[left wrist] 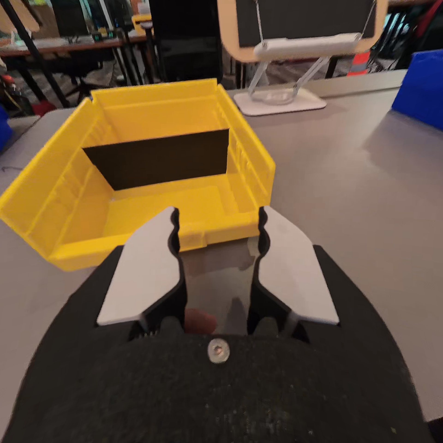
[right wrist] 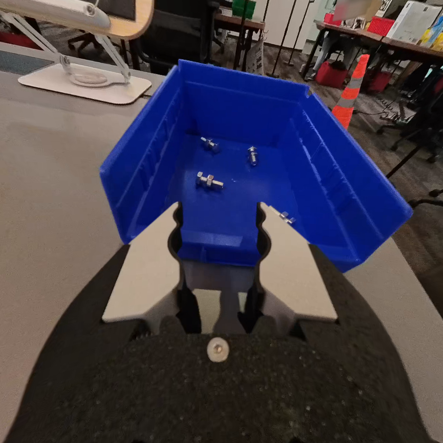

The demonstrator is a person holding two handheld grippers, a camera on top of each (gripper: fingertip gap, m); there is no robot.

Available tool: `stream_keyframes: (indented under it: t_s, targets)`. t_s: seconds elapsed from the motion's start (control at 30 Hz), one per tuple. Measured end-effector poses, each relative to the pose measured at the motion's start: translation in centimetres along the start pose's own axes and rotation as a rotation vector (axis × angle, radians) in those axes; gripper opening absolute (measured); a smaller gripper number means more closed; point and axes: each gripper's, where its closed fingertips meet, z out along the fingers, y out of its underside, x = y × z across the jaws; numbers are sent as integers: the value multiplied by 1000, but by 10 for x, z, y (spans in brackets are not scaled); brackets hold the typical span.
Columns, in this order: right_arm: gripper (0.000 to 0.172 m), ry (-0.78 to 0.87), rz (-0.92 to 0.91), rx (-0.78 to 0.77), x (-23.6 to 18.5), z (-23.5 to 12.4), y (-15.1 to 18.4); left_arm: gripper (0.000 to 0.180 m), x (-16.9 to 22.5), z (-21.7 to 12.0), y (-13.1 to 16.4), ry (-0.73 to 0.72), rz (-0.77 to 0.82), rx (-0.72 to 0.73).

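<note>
Left wrist view: left gripper [left wrist: 218,230] gapes bare over yellow bin [left wrist: 72,191] rim; right gripper [right wrist: 218,227] likewise over blue bin [right wrist: 359,191]

The bin [left wrist: 60,191] on the left is bright yellow, with a flat black divider [left wrist: 158,160] across it. The bin [right wrist: 335,182] on the right is deep blue, and the bolts [right wrist: 208,180] in it are shiny silver. The table [left wrist: 347,191] is plain grey. Far off, the stand [right wrist: 79,84] is white, and the cone [right wrist: 352,91] is orange with grey bands.
</note>
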Motion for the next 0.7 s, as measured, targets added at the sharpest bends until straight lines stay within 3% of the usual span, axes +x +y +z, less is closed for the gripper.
stream_keyframes:
  t_s: [0.1,0.17,0.2,0.33,0.47,0.7]
  targets:
    - [61,15,-19,42,6,-5,-7,63,4,-2,0,6,-55,4]
    - [61,9,-14,50,7,-6,-7,49,15,-3,-1,69,-95,17]
    - [61,6,-11,49,7,-7,-7,51,16,-3,2,70,-100,-4]
    - [61,-8,6,38,8,-4,-2,55,5,-8,7,-38,-76,-30]
    - [60,-28,29,28,9,1,0,44,-17,-16,14,-160,-85,-67]
    - [60,-44,45,12,4,3,4,49,-34,-18,24,-201,-149,-100]
